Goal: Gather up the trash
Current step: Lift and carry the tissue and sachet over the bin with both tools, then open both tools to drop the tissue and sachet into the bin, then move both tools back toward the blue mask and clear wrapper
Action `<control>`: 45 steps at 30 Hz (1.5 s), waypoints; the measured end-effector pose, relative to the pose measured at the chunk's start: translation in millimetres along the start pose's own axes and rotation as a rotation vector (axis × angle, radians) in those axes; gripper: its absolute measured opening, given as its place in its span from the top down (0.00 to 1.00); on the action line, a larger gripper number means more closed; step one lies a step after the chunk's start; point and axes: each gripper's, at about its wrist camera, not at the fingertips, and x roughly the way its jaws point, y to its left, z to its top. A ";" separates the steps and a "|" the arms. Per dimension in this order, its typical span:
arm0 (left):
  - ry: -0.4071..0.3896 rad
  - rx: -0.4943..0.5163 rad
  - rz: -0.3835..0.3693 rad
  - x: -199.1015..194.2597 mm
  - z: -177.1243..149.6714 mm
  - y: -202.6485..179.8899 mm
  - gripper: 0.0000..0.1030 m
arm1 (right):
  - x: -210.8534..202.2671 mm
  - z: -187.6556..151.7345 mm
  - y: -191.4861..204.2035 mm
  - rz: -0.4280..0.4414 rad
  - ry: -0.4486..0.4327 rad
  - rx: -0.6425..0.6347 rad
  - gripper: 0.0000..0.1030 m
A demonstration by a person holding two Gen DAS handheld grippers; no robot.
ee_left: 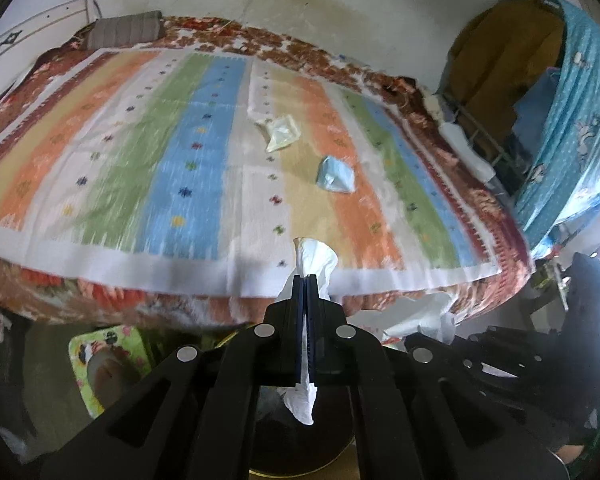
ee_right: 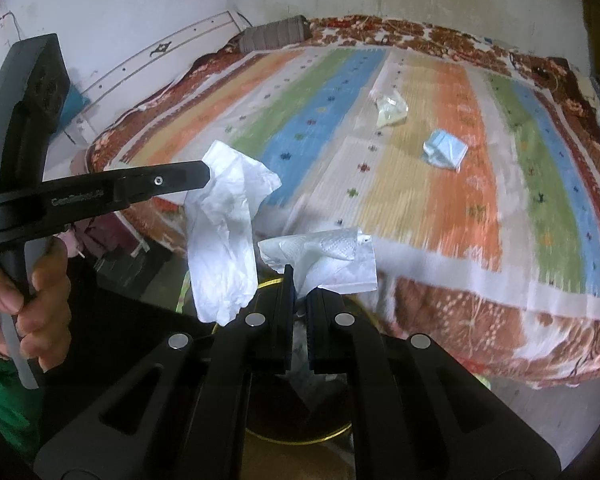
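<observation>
Raised lettering runs along the left tool's finger [ee_right: 120, 192]; too blurred to read.

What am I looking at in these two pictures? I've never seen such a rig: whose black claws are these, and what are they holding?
No robot: a person carries a handheld two-finger gripper in each hand, each with a fisheye camera looking along its fingers. One picture is from the left gripper, shut on a white tissue. The other is from the right gripper, shut on another crumpled tissue; the person's left hand shows there. Ahead is a bed with a striped blanket, where a clear plastic wrapper and a blue face mask lie. A round bin sits below.
</observation>
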 end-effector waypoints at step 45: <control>0.089 -0.150 0.129 34.4 7.0 33.4 0.37 | 32.3 -12.3 -24.1 -0.124 0.087 0.105 0.49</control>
